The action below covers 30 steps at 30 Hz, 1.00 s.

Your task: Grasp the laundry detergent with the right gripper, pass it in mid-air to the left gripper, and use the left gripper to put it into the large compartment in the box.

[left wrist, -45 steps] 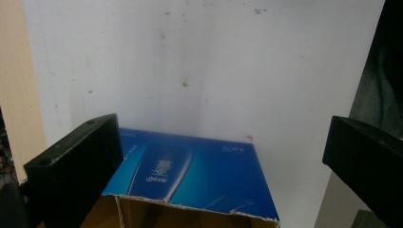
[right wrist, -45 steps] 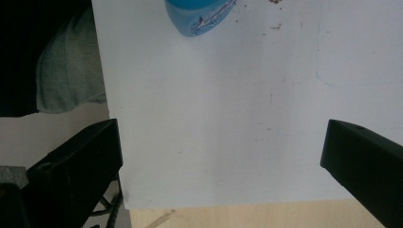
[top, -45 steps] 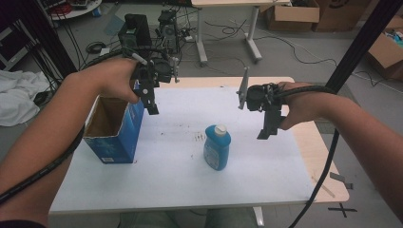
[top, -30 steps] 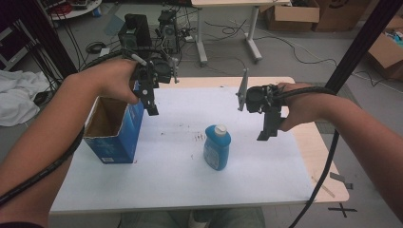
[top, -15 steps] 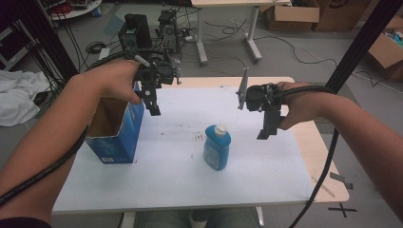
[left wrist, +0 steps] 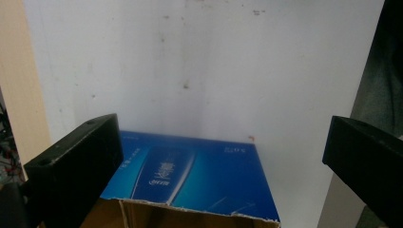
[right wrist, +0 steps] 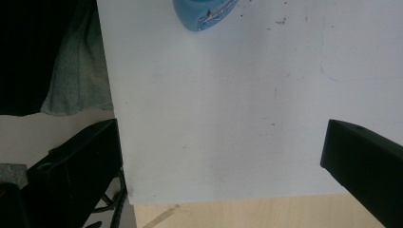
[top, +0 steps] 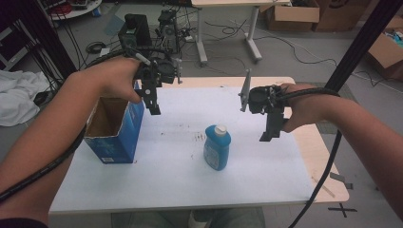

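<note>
Black tongs sit in each hand in the high view. The left gripper (top: 154, 105) hangs above the table, pointing down, just beside the open blue box (top: 116, 137), which stands below it and to its left. The right gripper (top: 269, 133) also points down, held up in the air. The blue bottle (top: 217, 147) with a white cap stands between the two tongs, nearer the right one and apart from both. The white table (top: 166, 171) has small dark specks. Behind it lie a grey floor, cables and cardboard boxes.

In the left gripper view, the jaws stand wide apart with nothing between them. The box (left wrist: 199, 175) is right below, and its bottom part is cut off.

In the right gripper view, the jaws are also spread wide and hold nothing. A small piece of the bottle (right wrist: 204, 13) peeks in far ahead at the top edge. The table's (right wrist: 214, 118) white sheet ends near the jaws, with bare wood past it.
</note>
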Each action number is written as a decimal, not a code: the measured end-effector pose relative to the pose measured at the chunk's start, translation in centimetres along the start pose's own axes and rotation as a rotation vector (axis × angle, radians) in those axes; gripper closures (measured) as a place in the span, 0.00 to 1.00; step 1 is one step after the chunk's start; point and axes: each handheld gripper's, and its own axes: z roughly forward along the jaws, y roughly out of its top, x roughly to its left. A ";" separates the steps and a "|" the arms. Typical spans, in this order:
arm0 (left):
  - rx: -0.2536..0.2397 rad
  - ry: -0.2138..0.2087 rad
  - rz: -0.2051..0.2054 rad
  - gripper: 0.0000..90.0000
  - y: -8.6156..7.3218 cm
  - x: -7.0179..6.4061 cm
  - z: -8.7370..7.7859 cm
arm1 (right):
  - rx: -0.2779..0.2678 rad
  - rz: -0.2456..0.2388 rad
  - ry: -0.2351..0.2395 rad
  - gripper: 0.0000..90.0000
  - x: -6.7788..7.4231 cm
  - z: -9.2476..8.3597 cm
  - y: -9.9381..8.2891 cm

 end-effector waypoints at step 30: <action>-0.020 0.013 -0.006 0.00 -0.5 -0.2 -0.3 | -0.067 0.046 -0.046 0.00 0.2 0.3 -1.3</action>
